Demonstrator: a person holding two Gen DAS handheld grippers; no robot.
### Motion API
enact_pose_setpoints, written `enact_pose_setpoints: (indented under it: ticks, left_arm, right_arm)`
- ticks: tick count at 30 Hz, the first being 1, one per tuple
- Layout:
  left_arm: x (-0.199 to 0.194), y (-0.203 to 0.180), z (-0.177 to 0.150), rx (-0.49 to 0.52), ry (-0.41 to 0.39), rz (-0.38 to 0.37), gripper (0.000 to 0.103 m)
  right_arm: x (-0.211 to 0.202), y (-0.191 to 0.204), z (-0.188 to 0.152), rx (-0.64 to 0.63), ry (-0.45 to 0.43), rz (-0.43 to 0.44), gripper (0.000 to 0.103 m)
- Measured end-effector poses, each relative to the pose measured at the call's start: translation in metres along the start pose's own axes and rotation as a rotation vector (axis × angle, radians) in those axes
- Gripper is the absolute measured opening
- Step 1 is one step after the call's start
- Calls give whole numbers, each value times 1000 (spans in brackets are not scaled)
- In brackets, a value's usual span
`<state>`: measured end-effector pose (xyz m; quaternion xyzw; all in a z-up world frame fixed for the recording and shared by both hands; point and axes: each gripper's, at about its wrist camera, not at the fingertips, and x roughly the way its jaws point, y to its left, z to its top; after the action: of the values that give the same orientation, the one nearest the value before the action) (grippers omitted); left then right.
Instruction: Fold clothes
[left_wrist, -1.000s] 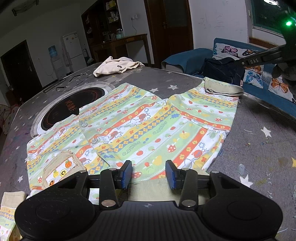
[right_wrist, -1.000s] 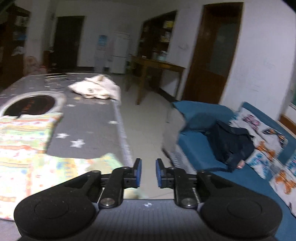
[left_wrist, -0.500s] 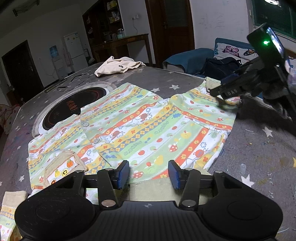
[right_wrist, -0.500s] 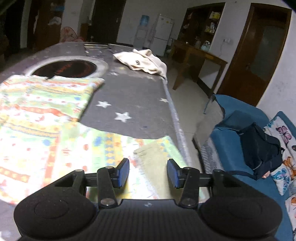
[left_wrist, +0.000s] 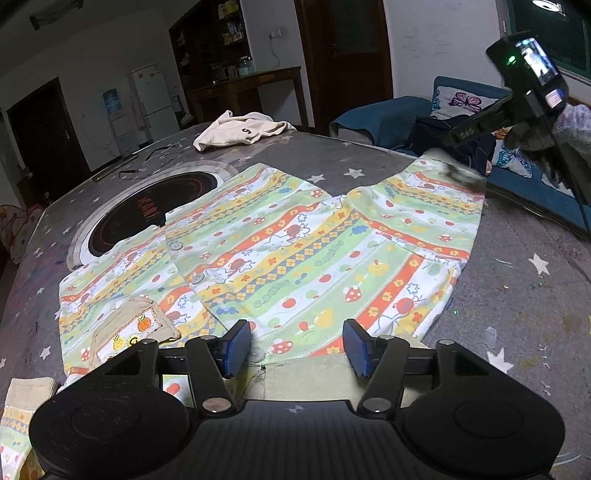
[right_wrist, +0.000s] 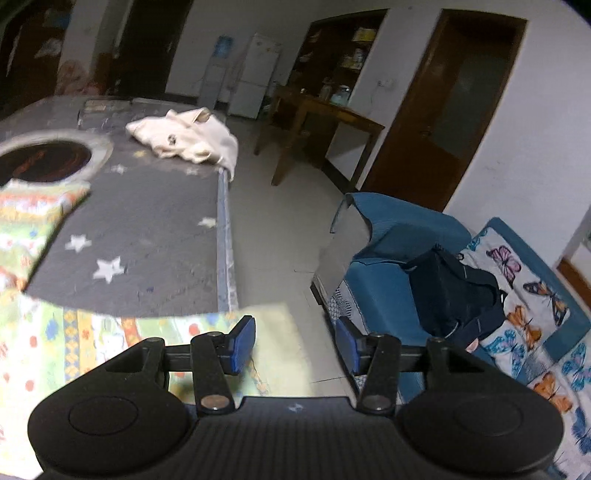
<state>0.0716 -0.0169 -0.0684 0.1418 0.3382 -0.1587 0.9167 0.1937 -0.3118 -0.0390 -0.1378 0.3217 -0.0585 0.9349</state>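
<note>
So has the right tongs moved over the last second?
Yes. In the left wrist view the right tongs came down from above the sofa onto the pyjama cuff at the table edge.

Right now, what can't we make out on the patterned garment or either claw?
- Garment hem, left wrist view: the left claw body hides the near edge.
- Sleeve cuff, left wrist view: motion-blurred below the right claw; whether they touch cannot be told.
- Garment, right wrist view: blurred, cut off at the left edge.
- Cuff, right wrist view: partly behind the open right claw.
</note>
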Motion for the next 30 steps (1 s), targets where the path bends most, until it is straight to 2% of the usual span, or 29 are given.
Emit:
enact_pose_setpoints:
  ticks: [4,8,13,17,21,26,30]
  left_arm:
    - [-1,1,0,-14,5,2,63]
    - [-4,3,-2,-24,10,5,67]
    - [-12,10,-5,-48,11,18,71]
    - [-18,17,-8,-73,11,35,73]
    - [-22,27,-13,-108,14,59,74]
    - [-34,45,-17,-158,-5,124,74]
    - [-47,78,-19,-217,-32,225,73]
  right_arm:
    - [-10,6,-1,13,-6,95,48]
    - [-4,21,-2,33,28,207,48]
    - [10,34,-4,54,83,246,50]
    - [4,37,-2,77,88,252,50]
    - [-14,53,2,45,55,314,55]
    - [-24,82,2,-6,56,394,60]
    - [-27,98,1,-27,59,406,63]
